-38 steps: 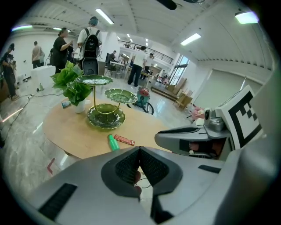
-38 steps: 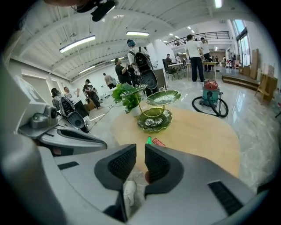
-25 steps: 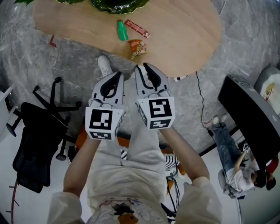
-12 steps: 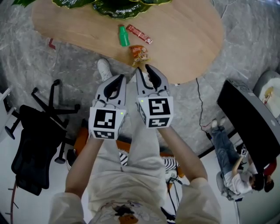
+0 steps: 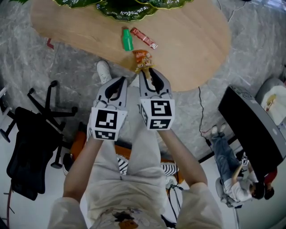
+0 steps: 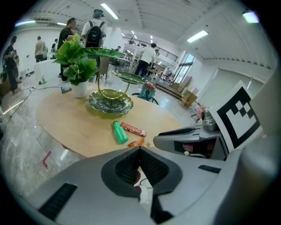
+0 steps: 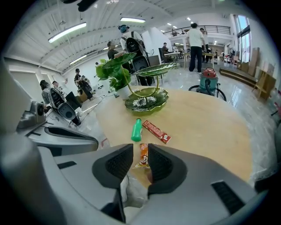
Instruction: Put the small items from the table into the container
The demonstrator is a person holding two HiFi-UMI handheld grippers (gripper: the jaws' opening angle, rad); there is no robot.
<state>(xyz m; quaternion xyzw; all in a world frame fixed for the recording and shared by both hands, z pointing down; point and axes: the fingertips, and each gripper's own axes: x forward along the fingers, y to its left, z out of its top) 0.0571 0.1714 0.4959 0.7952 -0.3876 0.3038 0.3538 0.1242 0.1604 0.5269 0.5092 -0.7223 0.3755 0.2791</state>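
Near the front edge of the oval light-wood worktop (image 5: pixel 192 36) lies the orange crinkled snack packet (image 5: pixel 142 58), the closest of the small items. Beyond it a little green plastic bottle (image 5: pixel 127 40) rests on its side, with a flat red candy-bar wrapper (image 5: pixel 144 37) just beside that. The green leaf-shaped tiered dish (image 5: pixel 127 9), which I take for the container, stands at the far edge. My right hand-held gripper (image 5: pixel 149 71) hangs just short of the packet, with its jaws a narrow gap apart and nothing between the pads; the packet is lined up beyond them. My left hand-held gripper (image 5: pixel 121 80) sits just beside it, with its jaws closed on nothing. What worries me is that narrow gap. If I come down on a flat, slippery packet without opening wider, the tips will likely push it instead of straddling it, and this close to the edge it could slide onto the floor. Overshooting could nudge the bottle, which looks free to roll. With both grippers so close together, a careless swing could also knock one against the other.
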